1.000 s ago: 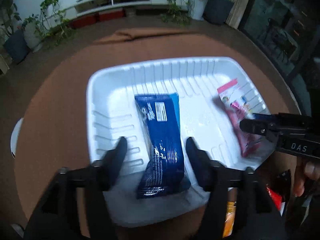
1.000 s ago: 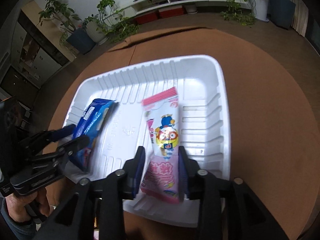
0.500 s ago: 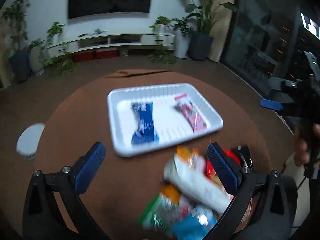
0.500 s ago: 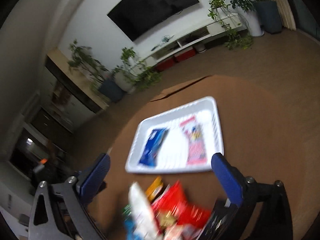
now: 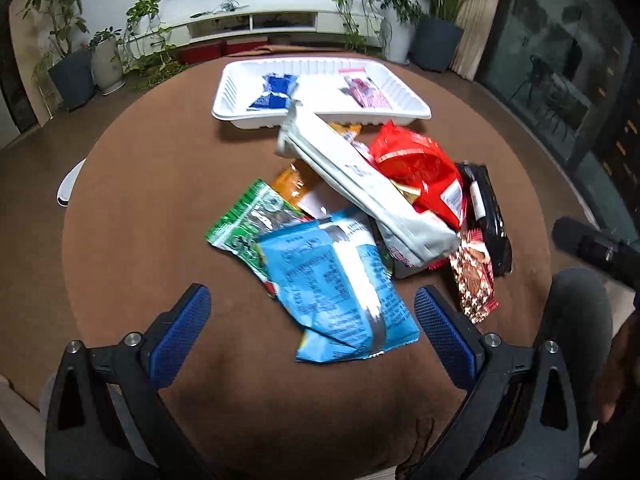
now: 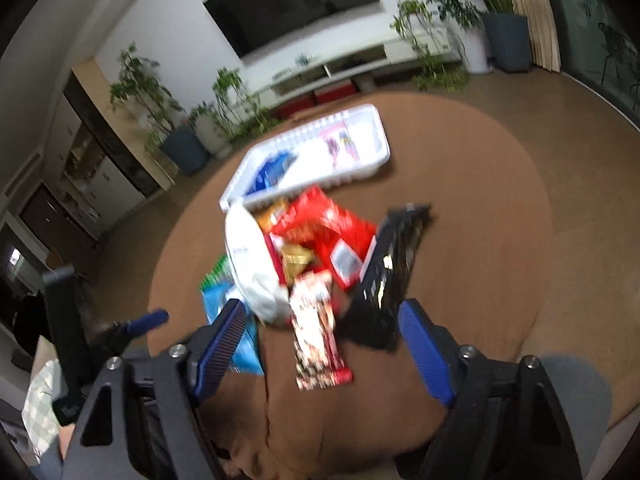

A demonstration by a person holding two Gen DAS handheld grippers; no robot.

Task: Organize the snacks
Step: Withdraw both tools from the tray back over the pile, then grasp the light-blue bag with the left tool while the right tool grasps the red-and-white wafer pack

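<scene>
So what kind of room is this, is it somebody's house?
Most likely a living room at home: a big dark TV on the wall, a low white TV shelf under it, and potted plants on the floor.

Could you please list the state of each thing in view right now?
White tray: upright, holding two packets.
Dark blue packet: flat in tray.
Pink packet: flat in tray.
Light blue packet: on the table, ungripped.
Left gripper: jaws open, empty.
Right gripper: jaws open, just closing, empty.
</scene>
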